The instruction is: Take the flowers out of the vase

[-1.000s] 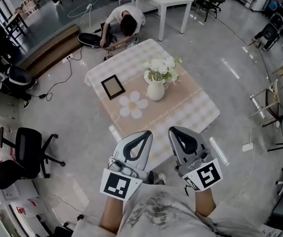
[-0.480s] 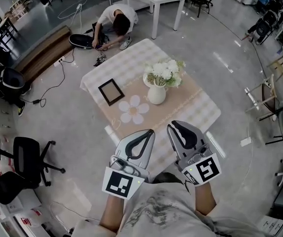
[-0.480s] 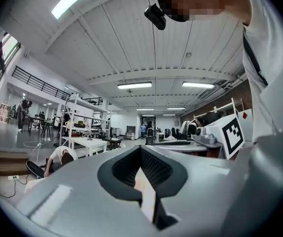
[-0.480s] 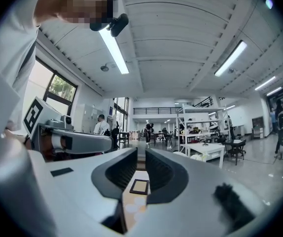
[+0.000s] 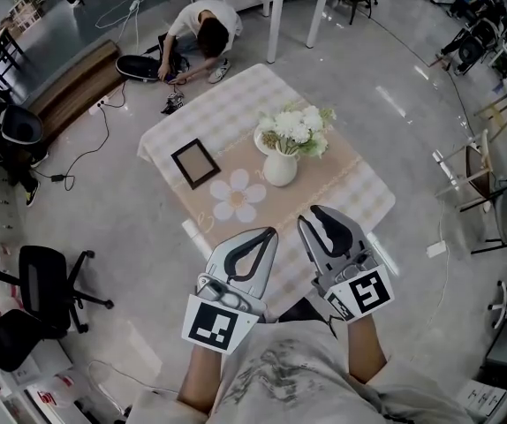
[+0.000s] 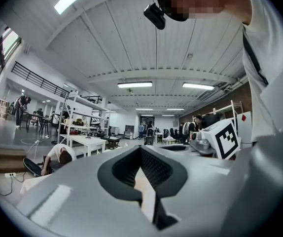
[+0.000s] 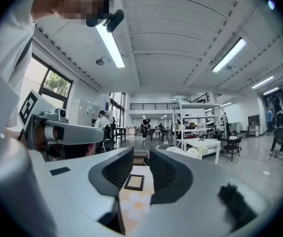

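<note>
Left gripper (image 5: 267, 233) held its jaws pressed together on nothing; right gripper (image 5: 314, 215) was opening its jaws, with nothing between them. Both pointed level toward the table (image 5: 227, 109). The flowers (image 5: 296, 131), soft white blooms on thin stems, stood in the vase (image 5: 280, 168) at mid-table, well apart from both. That smooth, bulbous white vase would likely tip, so 1 gripper should steady it while the other pinches the stems gently above the rim.

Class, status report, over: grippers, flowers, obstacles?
Left gripper shut, empty. Right gripper jaws opening, empty. Flowers in vase, untouched. Picture frame beside, not blocking.
</note>
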The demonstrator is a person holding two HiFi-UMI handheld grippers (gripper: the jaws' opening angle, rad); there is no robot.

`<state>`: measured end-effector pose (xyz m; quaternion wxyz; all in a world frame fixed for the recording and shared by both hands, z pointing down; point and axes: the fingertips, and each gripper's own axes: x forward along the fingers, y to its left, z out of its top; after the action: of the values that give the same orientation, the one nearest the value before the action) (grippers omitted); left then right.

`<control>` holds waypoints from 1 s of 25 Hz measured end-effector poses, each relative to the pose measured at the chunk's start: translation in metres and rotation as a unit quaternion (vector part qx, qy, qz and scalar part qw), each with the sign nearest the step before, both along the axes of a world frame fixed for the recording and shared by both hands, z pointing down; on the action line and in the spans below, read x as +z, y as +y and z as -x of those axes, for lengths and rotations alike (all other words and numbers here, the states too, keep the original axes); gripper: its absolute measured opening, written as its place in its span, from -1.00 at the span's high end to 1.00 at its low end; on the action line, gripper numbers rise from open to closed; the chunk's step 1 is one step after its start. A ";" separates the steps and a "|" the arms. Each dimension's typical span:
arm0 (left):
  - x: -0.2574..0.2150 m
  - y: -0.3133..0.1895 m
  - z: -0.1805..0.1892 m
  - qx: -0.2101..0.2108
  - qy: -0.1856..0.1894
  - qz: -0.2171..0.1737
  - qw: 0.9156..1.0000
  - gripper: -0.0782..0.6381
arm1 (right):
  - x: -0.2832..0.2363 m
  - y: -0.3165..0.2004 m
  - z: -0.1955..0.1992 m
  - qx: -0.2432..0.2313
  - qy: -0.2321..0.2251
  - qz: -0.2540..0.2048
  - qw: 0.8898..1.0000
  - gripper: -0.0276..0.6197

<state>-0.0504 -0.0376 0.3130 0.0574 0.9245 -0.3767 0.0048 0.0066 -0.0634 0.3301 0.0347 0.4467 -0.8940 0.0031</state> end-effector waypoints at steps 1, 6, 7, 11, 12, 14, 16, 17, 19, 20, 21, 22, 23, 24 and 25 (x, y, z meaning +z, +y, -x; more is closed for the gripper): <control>0.001 -0.002 -0.001 0.000 -0.001 0.000 1.000 0.76 | 0.002 -0.003 -0.002 0.001 0.000 0.002 1.000 0.57; 0.004 -0.011 -0.006 -0.004 -0.006 0.003 1.000 0.76 | 0.016 -0.019 -0.010 0.002 -0.005 0.015 1.000 0.53; 0.005 -0.013 -0.008 -0.006 -0.007 0.004 1.000 0.76 | 0.018 -0.022 -0.011 0.001 -0.007 0.018 1.000 0.53; 0.010 -0.024 -0.014 -0.009 -0.011 0.009 1.000 0.76 | 0.028 -0.036 -0.015 -0.005 -0.010 0.026 1.000 0.50; 0.011 -0.027 -0.016 -0.010 -0.013 0.011 1.000 0.76 | 0.030 -0.039 -0.017 -0.006 -0.011 0.028 1.000 0.49; 0.014 -0.033 -0.020 -0.013 -0.014 0.014 1.000 0.76 | 0.034 -0.046 -0.020 -0.008 -0.012 0.032 0.999 0.47; 0.016 -0.039 -0.023 -0.014 -0.015 0.016 1.000 0.76 | 0.038 -0.053 -0.023 -0.008 -0.013 0.033 0.999 0.45; 0.017 -0.043 -0.025 -0.014 -0.016 0.017 1.000 0.76 | 0.040 -0.057 -0.025 -0.008 -0.013 0.034 0.999 0.45; 0.020 -0.048 -0.028 -0.016 -0.017 0.021 1.000 0.76 | 0.044 -0.064 -0.028 -0.009 -0.013 0.039 0.999 0.42; 0.021 -0.051 -0.029 -0.017 -0.018 0.022 0.999 0.76 | 0.047 -0.068 -0.029 -0.009 -0.013 0.041 0.999 0.39; 0.023 -0.053 -0.031 -0.017 -0.020 0.023 0.999 0.76 | 0.050 -0.071 -0.031 -0.009 -0.012 0.044 0.999 0.38; 0.024 -0.056 -0.033 -0.017 -0.021 0.024 0.999 0.76 | 0.053 -0.075 -0.033 -0.008 -0.012 0.047 0.999 0.37; 0.025 -0.058 -0.035 -0.017 -0.021 0.026 0.999 0.76 | 0.055 -0.078 -0.034 -0.007 -0.012 0.050 0.999 0.35; 0.026 -0.059 -0.036 -0.017 -0.021 0.027 0.999 0.76 | 0.058 -0.081 -0.036 -0.006 -0.014 0.052 0.999 0.34; 0.026 -0.061 -0.037 -0.018 -0.021 0.029 0.999 0.76 | 0.060 -0.084 -0.037 -0.004 -0.015 0.055 0.998 0.33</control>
<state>-0.0138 -0.0987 0.3393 0.0763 0.9154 -0.3937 0.0342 0.0433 -0.1470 0.3905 0.0453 0.4401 -0.8949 0.0586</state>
